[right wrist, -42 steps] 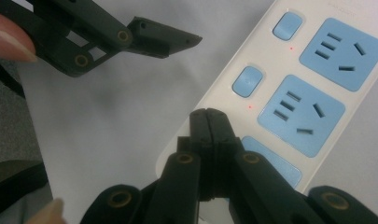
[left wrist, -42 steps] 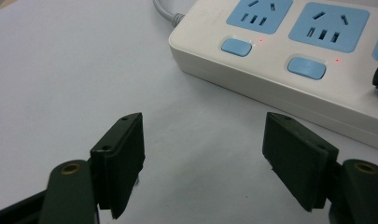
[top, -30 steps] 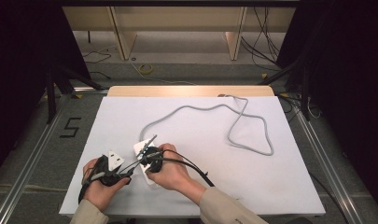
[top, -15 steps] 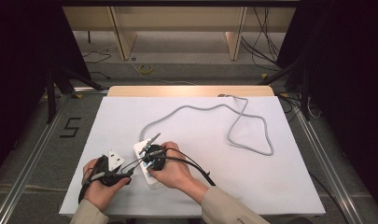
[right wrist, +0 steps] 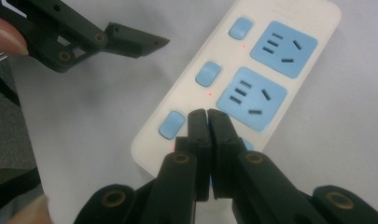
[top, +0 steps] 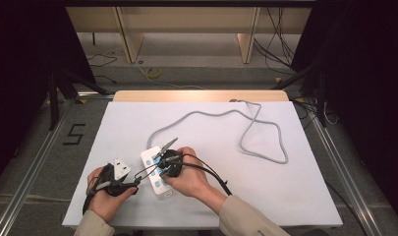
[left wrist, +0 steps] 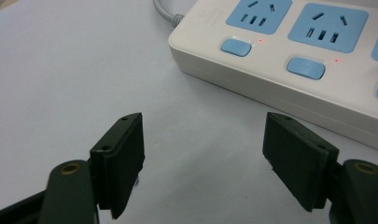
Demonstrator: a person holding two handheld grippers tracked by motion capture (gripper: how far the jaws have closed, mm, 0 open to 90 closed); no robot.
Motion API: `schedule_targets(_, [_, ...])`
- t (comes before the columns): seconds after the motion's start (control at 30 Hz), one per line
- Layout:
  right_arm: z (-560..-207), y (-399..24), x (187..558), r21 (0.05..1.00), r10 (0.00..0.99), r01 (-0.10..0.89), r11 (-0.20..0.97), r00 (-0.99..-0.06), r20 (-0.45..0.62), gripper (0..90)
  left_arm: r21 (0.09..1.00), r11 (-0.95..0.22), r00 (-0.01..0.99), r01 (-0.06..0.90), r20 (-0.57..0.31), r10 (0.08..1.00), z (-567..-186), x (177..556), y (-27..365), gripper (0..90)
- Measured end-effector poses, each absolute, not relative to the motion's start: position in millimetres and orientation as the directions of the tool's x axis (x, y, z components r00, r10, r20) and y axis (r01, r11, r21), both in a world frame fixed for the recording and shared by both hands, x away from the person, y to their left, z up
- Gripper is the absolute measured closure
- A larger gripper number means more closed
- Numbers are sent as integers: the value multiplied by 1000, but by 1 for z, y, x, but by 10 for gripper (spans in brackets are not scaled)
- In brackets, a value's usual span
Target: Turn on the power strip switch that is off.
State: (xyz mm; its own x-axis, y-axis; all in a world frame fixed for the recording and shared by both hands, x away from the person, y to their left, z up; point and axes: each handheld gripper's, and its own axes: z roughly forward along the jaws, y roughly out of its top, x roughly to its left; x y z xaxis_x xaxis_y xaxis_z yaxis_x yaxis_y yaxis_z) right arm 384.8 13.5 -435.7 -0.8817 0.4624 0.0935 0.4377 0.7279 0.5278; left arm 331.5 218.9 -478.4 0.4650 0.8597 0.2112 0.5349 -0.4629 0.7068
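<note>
While the white power strip (top: 157,173) is lying near the front left of the white table (top: 295,196), the right gripper (right wrist: 207,114) is hovering over its blue sockets with jaws pressed together and gripping nothing. Just beside the strip, the left gripper (left wrist: 203,156) is resting low with jaws spread wide and empty. A grey cord (top: 255,132) is looping away across the table.
</note>
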Motion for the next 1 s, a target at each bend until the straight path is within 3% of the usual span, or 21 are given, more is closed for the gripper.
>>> schedule_targets(1.0, [-427,-47,392,546,536,494,676,-839,95,841,707,-462,464,535,211,860,-479,331,218,290])
